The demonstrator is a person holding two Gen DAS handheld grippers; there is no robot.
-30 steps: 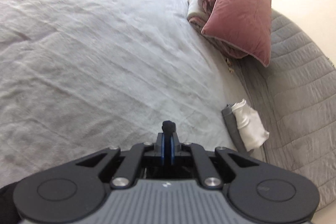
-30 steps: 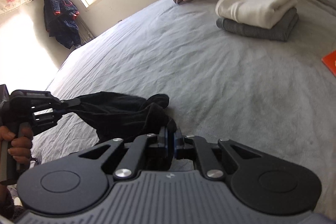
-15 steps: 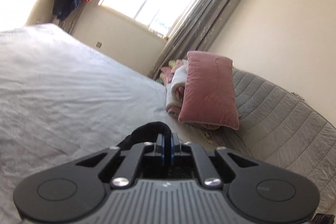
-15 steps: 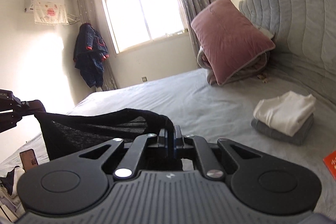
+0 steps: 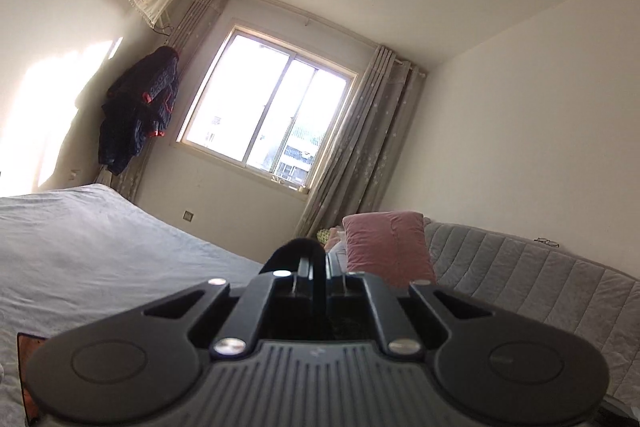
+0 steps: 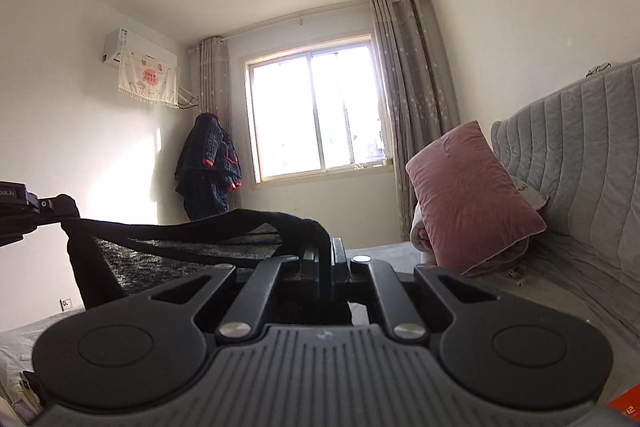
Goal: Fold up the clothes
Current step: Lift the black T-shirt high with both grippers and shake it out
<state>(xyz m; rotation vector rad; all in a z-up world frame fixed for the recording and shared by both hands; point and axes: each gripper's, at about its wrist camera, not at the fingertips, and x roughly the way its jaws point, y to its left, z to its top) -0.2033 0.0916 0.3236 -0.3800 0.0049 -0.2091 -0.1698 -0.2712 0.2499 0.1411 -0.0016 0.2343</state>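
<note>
While the left wrist view a second earlier looked down on the grey bed sheet, it now looked level across the room to the window (image 5: 266,113), so the hand had risen. Left gripper (image 5: 318,267) was clenched on a fold of the black garment (image 5: 294,253), which bulged over the fingertips. Bed (image 5: 100,259) lay low at left, pink pillow (image 5: 386,251) against the headboard (image 5: 540,291) at right.

Right wrist view: right gripper (image 6: 324,259) likewise clamped on the black garment (image 6: 192,251). The cloth now stretched as a sagging band leftward to the left gripper (image 6: 48,205) at the frame's left edge, hanging clear above the bed (image 6: 24,335); a second before, it lay bunched on the sheet. Pink pillow (image 6: 472,195) leaned on the headboard (image 6: 580,155). The white-and-grey folded stack seen earlier had dropped out of frame.

Judgement: garment lifted and spread between both grips, probably ready to be shaken flat and laid down for the first fold.
</note>
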